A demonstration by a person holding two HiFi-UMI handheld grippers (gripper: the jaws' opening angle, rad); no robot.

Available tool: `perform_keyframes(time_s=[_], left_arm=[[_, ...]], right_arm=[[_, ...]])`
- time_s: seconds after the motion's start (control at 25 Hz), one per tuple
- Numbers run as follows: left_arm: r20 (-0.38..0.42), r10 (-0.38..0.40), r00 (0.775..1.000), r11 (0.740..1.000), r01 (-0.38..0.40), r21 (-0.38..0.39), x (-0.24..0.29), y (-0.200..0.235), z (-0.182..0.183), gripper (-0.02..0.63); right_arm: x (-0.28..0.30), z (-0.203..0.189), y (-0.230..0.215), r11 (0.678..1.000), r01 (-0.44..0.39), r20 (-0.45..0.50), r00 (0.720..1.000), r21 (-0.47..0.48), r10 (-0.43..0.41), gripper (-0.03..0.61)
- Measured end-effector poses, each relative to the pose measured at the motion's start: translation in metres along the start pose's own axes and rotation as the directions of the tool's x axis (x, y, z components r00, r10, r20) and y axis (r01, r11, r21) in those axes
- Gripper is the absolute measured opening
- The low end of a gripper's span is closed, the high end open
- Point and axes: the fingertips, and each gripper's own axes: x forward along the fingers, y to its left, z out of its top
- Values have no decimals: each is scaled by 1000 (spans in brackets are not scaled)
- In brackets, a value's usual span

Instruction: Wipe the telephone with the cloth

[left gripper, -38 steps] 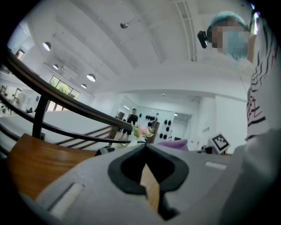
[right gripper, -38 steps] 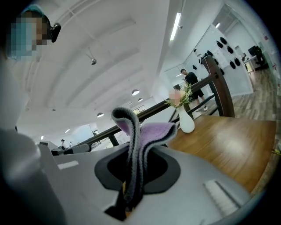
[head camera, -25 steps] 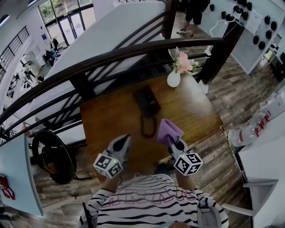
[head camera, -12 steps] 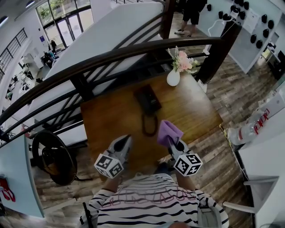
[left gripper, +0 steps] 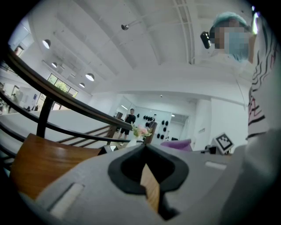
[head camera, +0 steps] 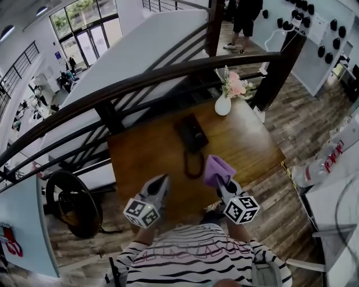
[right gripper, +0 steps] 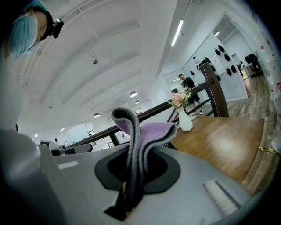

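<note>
A black telephone (head camera: 191,133) lies on the wooden table (head camera: 247,140), and its cord (head camera: 193,164) loops toward me. My right gripper (head camera: 224,183) hovers over the table's near edge, just right of the cord, shut on a folded purple cloth (head camera: 217,170). In the right gripper view the cloth (right gripper: 151,131) sticks up from between the jaws of the right gripper (right gripper: 131,151). My left gripper (head camera: 161,184) is held left of the cord, shut with nothing in it. In its own view the left gripper (left gripper: 144,147) has its tips together.
A white vase of pink flowers (head camera: 224,103) stands at the table's far right corner. A dark curved railing (head camera: 140,84) runs behind the table. A round black object (head camera: 73,204) sits on the floor to the left. A person (head camera: 244,17) stands far back.
The head view has shifted a little, so everything sits slightly lower and to the right. Both grippers keep their places relative to the telephone and cord.
</note>
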Motion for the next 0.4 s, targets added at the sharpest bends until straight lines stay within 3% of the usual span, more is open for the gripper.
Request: perform_keyframes(time_s=[0.4], left_arm=[[-4, 2, 1000, 1000, -2, -8, 5, 8, 1, 1]], right_arm=[[13, 1, 2, 1000, -6, -11, 1000, -2, 6, 32]])
